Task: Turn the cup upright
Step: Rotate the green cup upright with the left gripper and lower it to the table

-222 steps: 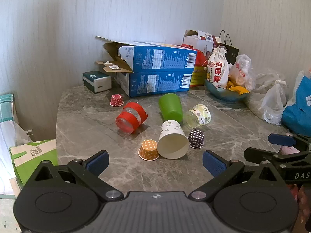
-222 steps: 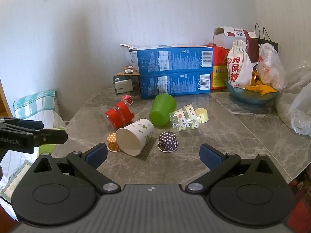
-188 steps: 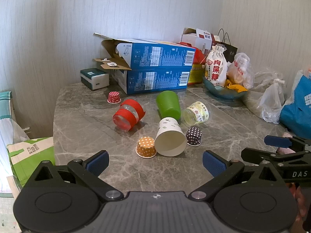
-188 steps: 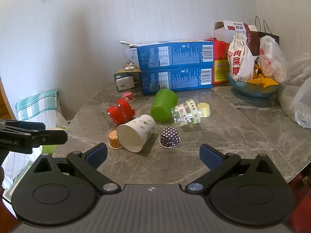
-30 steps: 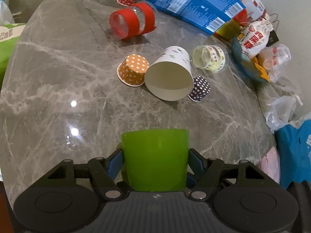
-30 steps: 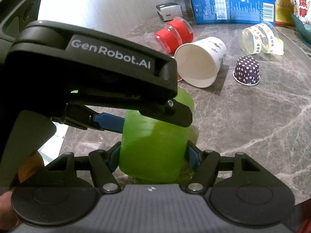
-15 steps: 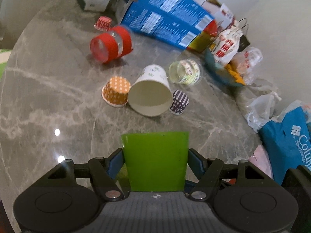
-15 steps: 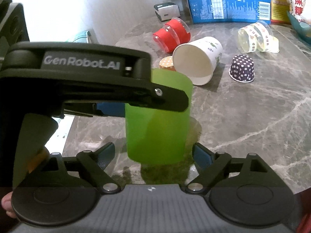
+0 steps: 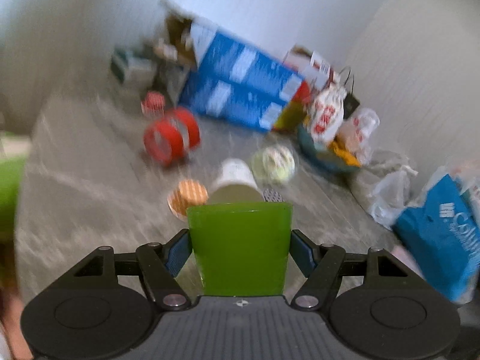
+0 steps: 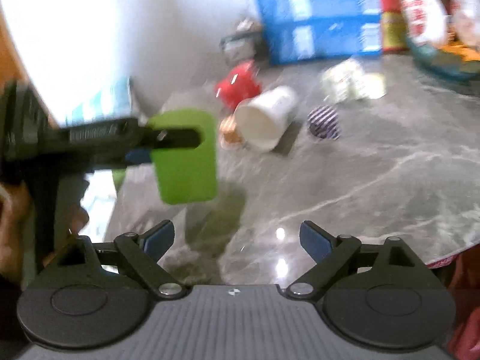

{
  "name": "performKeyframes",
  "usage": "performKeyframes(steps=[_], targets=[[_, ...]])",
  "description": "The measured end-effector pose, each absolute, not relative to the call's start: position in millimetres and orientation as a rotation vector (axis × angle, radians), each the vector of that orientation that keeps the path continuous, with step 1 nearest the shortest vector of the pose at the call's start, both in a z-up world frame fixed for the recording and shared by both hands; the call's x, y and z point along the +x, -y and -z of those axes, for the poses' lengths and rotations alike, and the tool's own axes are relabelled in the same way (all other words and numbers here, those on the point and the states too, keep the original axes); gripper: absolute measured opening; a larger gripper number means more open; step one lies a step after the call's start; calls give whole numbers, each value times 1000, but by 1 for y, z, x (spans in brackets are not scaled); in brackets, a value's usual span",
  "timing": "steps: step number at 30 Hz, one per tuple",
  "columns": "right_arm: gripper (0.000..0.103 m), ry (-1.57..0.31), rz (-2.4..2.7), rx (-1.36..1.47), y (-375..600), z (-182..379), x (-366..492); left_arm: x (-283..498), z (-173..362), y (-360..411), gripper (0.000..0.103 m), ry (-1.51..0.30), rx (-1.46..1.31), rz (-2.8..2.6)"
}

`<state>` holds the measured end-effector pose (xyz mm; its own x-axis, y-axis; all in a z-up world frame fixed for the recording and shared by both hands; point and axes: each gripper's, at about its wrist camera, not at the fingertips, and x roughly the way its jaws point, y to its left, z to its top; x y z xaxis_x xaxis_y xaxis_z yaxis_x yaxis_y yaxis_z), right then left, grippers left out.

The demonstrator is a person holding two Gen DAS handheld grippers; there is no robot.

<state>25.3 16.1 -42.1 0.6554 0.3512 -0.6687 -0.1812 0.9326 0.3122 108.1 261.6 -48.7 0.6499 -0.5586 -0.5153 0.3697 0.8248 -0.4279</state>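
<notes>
I have the green cup pinched between my left gripper fingers, mouth up and roughly level, held above the marble table near its front-left edge. My right gripper is spread wide with nothing in it, hanging off to the side.

Both views are motion-blurred, so I can't tell how far the cup base is from the stone.

How I'd finish, as I judge it: keep the rim level, lower straight down until the base sits flat, only then let the jaws part, and back out along the finger axis so a pad doesn't drag the wall and tip it.

Room: the stretch of table below and in front of the cup looks bare. The white paper cup, orange dotted cup and dark dotted cup lie further in, well apart from the drop spot. The table edge is close on my left, so I'd bias the set-down inward rather than outward.
</notes>
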Motion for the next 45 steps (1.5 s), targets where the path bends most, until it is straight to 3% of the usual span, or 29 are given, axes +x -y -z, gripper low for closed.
performKeyframes(steps=[9, 13, 21, 45], targets=[[101, -532, -213, 372, 8, 44, 0, 48, 33, -251, 74, -320, -115, 474], [102, -383, -192, 347, 6, 53, -7, 27, 48, -248, 74, -171, -50, 427], [102, -256, -189, 382, 11, 79, -37, 6, 87, -215, 74, -15, 35, 382], [102, -202, -144, 431, 27, 120, -65, 29, 121, -173, 74, -133, 73, 347]])
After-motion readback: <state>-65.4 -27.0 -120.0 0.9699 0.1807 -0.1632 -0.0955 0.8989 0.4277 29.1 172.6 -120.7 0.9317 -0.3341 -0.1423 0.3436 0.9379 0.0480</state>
